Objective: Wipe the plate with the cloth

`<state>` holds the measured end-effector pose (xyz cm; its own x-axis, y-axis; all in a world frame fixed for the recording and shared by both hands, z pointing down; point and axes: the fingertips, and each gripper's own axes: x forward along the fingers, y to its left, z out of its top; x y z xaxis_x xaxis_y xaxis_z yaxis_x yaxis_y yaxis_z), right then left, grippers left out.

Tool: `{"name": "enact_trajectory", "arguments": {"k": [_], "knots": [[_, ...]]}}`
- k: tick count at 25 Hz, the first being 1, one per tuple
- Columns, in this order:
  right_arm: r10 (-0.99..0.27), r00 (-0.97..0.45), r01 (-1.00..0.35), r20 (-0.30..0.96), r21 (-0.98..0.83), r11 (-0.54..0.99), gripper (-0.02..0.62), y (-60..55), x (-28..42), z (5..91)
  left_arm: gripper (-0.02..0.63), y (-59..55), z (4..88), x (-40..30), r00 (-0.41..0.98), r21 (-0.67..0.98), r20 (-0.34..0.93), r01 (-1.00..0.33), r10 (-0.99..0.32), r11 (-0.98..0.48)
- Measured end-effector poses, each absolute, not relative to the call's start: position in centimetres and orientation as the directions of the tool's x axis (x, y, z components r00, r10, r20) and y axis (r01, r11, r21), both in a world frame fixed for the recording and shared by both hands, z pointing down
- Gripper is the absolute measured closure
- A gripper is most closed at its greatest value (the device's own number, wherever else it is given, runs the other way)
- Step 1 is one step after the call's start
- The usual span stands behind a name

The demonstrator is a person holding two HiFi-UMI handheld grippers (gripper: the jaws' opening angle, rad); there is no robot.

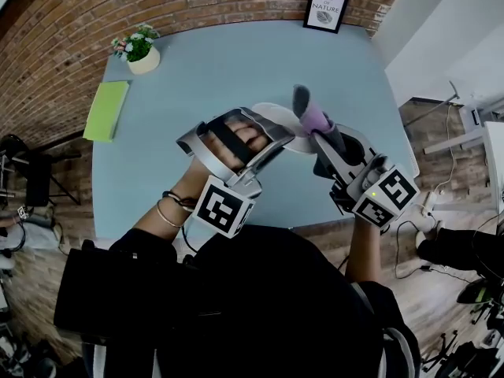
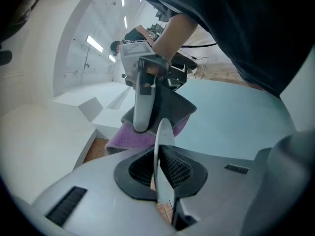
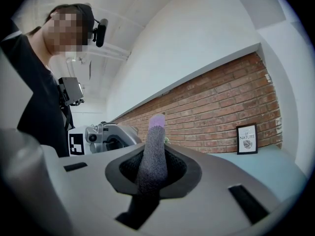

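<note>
We hold the white plate (image 2: 164,141) up off the pale blue table (image 1: 236,61), above its near edge, so that both faces are free for wiping. The left gripper (image 1: 272,136) is clamped on the plate's rim. In the left gripper view the thin edge runs straight up between the ribbed black pads, pinched from both sides.

The right gripper (image 1: 324,142) is closed on the cloth (image 3: 150,163), which stands up from its jaws as a folded roll just right of the plate. We cannot tell whether it touches the plate. Held this way, we judge, its free end serves as a soft pad to rub along the plate.

The plate looks hard, smooth and glossy, and thin at the rim. The cloth is nappy, grey on one face and purple on the other, thick enough to stand unsupported.

At the far side of the table a potted plant (image 1: 140,50), a flat green folder (image 1: 106,110) and a framed print (image 1: 325,9) sit well apart from the work.
</note>
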<state>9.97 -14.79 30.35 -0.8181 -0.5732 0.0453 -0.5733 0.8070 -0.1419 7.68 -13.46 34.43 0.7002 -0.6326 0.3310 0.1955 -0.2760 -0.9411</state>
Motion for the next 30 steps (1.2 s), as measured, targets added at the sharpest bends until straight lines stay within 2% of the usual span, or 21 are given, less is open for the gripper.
{"name": "enact_trajectory", "arguments": {"k": [15, 30], "knots": [[-0.604, -0.795, -0.594, -0.059, -0.129, 0.794, 0.555, -14.2, 10.2, 27.8, 0.581, -15.1, 34.2, 6.4, 0.686, -0.907, 0.312, 0.01, -0.657, -0.42], [-0.661, -0.745, -0.649, -0.091, -0.128, 0.75, 0.555, -15.1, 12.4, 27.2, 0.581, -17.5, 33.1, 4.8, 0.66, -0.886, 0.279, -0.103, -0.697, -0.452]]}}
